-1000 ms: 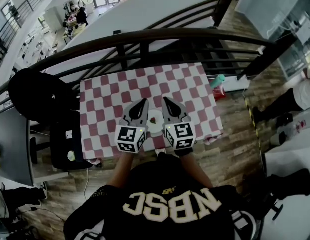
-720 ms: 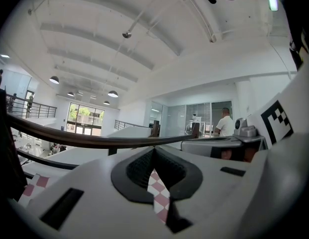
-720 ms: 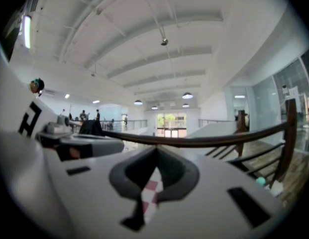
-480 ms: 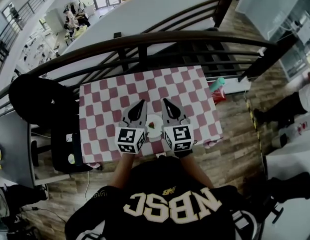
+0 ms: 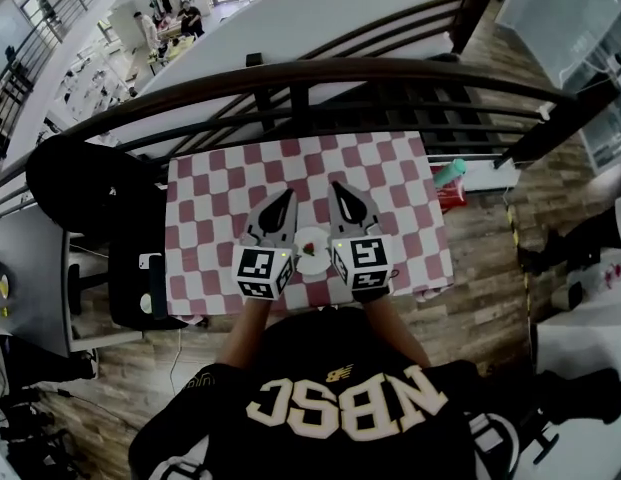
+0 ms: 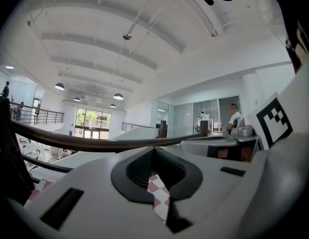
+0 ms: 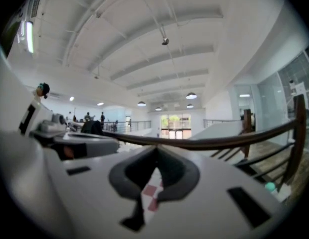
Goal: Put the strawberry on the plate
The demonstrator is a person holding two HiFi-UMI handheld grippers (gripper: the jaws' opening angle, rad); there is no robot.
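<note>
A small white plate (image 5: 319, 262) lies near the front edge of the red-and-white checked table (image 5: 220, 193). The red strawberry (image 5: 308, 245) sits on it. My left gripper (image 5: 287, 195) rests just left of the plate and my right gripper (image 5: 336, 186) just right of it, both pointing away from me. In the left gripper view the left gripper (image 6: 154, 149) has its jaws shut with only checked cloth showing through the gap. In the right gripper view the right gripper (image 7: 155, 148) is likewise shut on nothing. Neither touches the strawberry.
A dark curved railing (image 5: 290, 73) runs along the table's far side. A black chair (image 5: 80, 183) and a dark stool with a white device (image 5: 149, 262) stand to the left. A teal-capped red bottle (image 5: 448, 181) stands on the wooden floor at the right.
The head view has shifted a little; both grippers stay shut on either side of the plate, and the strawberry has not moved.
</note>
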